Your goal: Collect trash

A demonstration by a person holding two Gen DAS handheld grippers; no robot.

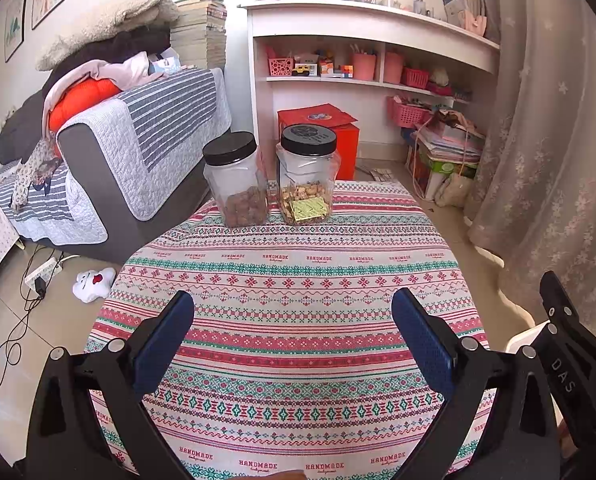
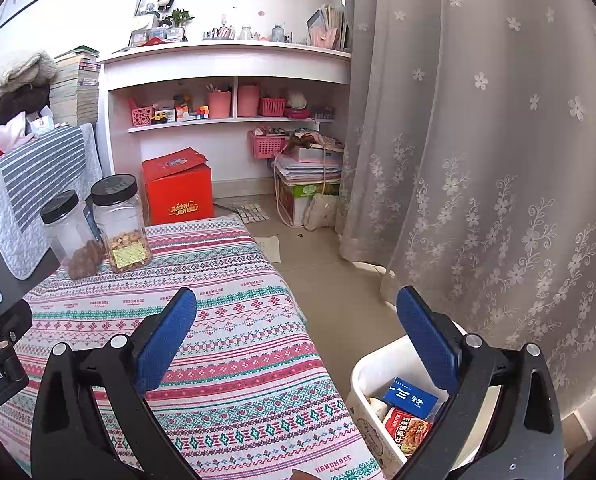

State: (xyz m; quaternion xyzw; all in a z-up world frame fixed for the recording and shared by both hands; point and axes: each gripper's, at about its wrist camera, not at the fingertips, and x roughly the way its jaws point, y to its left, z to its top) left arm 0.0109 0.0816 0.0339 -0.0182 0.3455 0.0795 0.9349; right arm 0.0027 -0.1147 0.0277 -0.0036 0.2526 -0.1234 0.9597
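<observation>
A white trash bin (image 2: 371, 364) stands on the floor right of the table. Inside lie a blue packet (image 2: 409, 397) and a red snack wrapper (image 2: 407, 430). My right gripper (image 2: 296, 320) is open and empty, over the table's right edge and the bin. My left gripper (image 1: 293, 320) is open and empty above the patterned tablecloth (image 1: 290, 280). The right gripper's body shows at the left wrist view's right edge (image 1: 569, 344). No loose trash shows on the cloth.
Two black-lidded clear jars stand at the table's far edge, one with brown snacks (image 1: 236, 178) and one with nuts (image 1: 306, 174). A sofa (image 1: 130, 148) is left, a red box (image 1: 321, 136) and shelves (image 1: 369, 64) behind, a curtain (image 2: 477, 140) right.
</observation>
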